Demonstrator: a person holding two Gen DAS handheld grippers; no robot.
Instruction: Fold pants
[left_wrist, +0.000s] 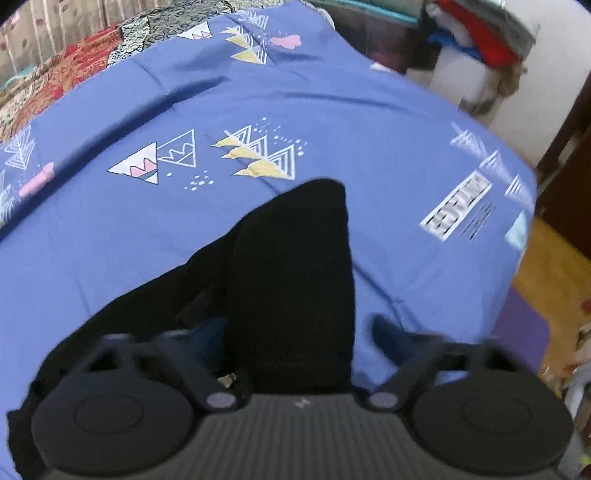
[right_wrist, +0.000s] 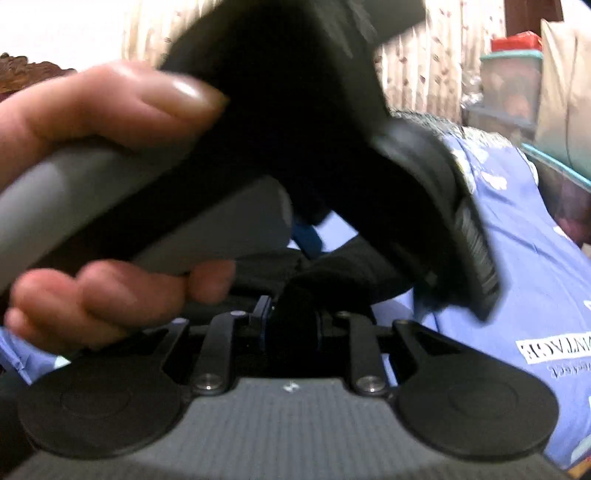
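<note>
On bedsheet (left_wrist: 332, 110) | pants (left_wrist: 291, 280) | left claw (left_wrist: 295, 332) apart | right claw (right_wrist: 291, 325) pinching pants, partly hidden

My other gripper (right_wrist: 258, 155) and the hand (right_wrist: 110, 110) holding it block my right claw's path ahead. Open bedsheet (left_wrist: 388, 155) lies beyond the pants (left_wrist: 291, 277).

A: Place?
B: Home bedroom. A blue printed bedsheet (left_wrist: 332, 122) is covering a bed, a patchwork quilt (left_wrist: 62, 77) is lying behind it, curtains (right_wrist: 413, 70) are hanging, clothes (left_wrist: 480, 40) are piling up nearby.
</note>
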